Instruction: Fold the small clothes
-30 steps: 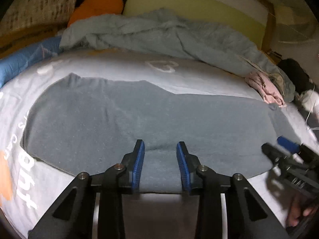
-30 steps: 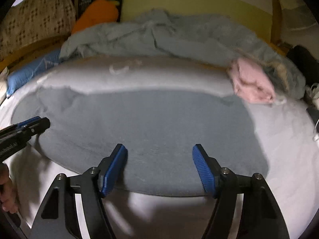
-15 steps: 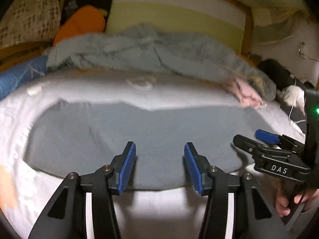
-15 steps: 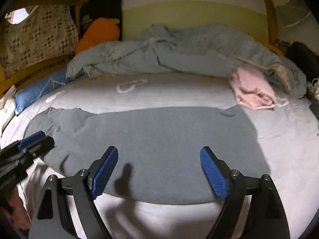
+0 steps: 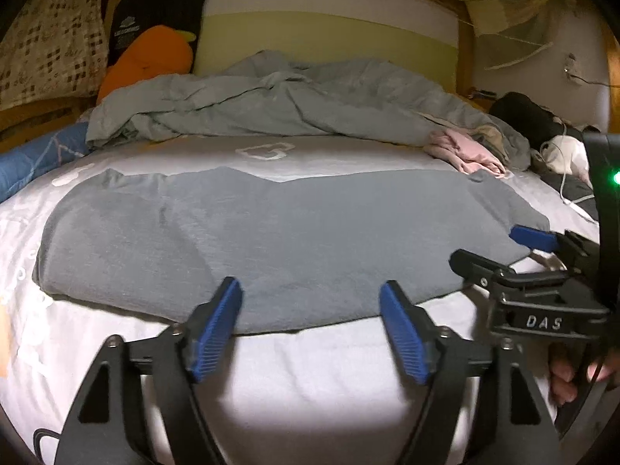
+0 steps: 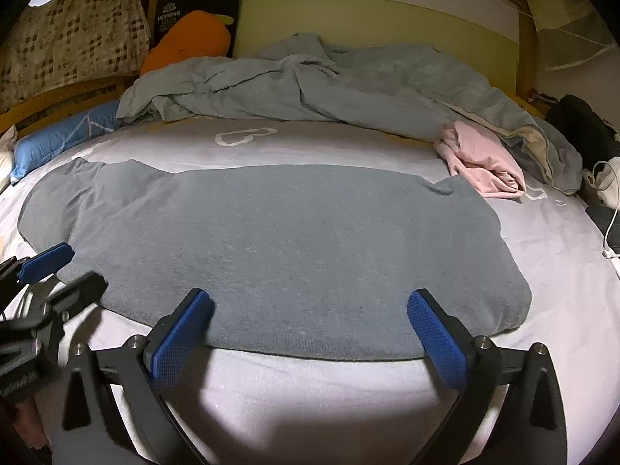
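A grey garment (image 5: 294, 240) lies spread flat on the pale bedsheet (image 5: 294, 372), and shows likewise in the right wrist view (image 6: 294, 248). My left gripper (image 5: 310, 329) is open and empty, just short of the garment's near edge. My right gripper (image 6: 310, 333) is open wide and empty, its fingertips at the near edge. Each gripper shows in the other's view: the right one (image 5: 503, 248) by the garment's right end, the left one (image 6: 58, 271) by its left end.
A rumpled grey-blue duvet (image 6: 329, 89) lies across the back of the bed. A folded pink garment (image 6: 484, 159) sits at the back right. An orange carrot plush (image 6: 186, 38), a checked pillow (image 6: 73, 35), a blue pillow (image 6: 62, 143), dark items and a white cable (image 6: 608, 228) line the edges.
Both grippers have pulled back and up from the grey garment to its near edge. Both have opened wider, the left one most.
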The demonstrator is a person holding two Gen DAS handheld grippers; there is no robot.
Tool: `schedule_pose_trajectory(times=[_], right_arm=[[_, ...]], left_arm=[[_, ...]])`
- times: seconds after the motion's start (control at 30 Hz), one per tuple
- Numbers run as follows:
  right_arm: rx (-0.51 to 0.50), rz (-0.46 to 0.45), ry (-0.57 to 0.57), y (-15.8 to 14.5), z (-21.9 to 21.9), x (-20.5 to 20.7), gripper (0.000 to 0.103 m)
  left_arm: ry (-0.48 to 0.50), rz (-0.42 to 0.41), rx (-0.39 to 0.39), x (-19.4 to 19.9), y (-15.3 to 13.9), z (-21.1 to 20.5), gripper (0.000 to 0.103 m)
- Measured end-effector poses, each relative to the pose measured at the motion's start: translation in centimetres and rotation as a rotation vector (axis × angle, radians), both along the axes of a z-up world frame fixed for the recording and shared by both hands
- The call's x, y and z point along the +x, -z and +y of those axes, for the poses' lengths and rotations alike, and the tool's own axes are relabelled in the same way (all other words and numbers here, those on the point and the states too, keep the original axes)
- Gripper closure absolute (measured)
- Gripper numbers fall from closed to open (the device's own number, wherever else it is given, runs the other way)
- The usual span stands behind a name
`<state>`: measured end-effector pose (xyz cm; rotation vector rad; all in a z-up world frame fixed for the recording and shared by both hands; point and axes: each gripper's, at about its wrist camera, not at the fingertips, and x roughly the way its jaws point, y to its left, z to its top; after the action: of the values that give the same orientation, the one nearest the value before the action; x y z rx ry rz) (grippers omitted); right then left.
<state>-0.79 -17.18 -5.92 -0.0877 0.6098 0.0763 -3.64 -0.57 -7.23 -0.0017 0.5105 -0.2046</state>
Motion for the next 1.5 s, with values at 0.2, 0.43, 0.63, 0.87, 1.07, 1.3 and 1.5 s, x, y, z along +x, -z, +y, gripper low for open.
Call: schedule_pose_trajectory(times=[0.2,0.43,0.63,0.87,1.07,1.3,1.5], right_arm=[[0.007,-0.004,-0.003,-0.1,-0.1,0.0,0.001],[0.044,-0.043,-0.007,-0.6,-0.5,-0.5,0.001],[0.023,-0.041,0.002,-0.5,-0.3,-0.5,0.001],[0.038,-0.048,0.002,-0.6,-0.3,-0.5,0.001],[0.064,-0.053,0.002,-0.7,-0.6,-0.6,0.001],[0.113,-0.047,0.013,-0.9,-1.4,-0.4,0.001],[0.207,-0.181,0.080,-4.5,-3.9,-2.2,0.001]], left_arm=[[-0.084,-0.071,-0.035,-1.3,-1.0,0.9,0.021],[-0.373,-0.036,-0.374,-1.5,-2.8,8.6,0.003],[-0.431,0.078,-0.694,0.3,-0.2,13.7,0.003],[-0.505,0.049,-0.679,1.7,-0.2,14.4,0.018],[-0.622,0.032,-0.682,1.9,0.8,16.3,0.066],[-0.562,-0.033,-0.592,1.3,-1.8,14.7,0.082],[-0.263,-0.189,-0.463,1.6,-9.1,8.6,0.082]])
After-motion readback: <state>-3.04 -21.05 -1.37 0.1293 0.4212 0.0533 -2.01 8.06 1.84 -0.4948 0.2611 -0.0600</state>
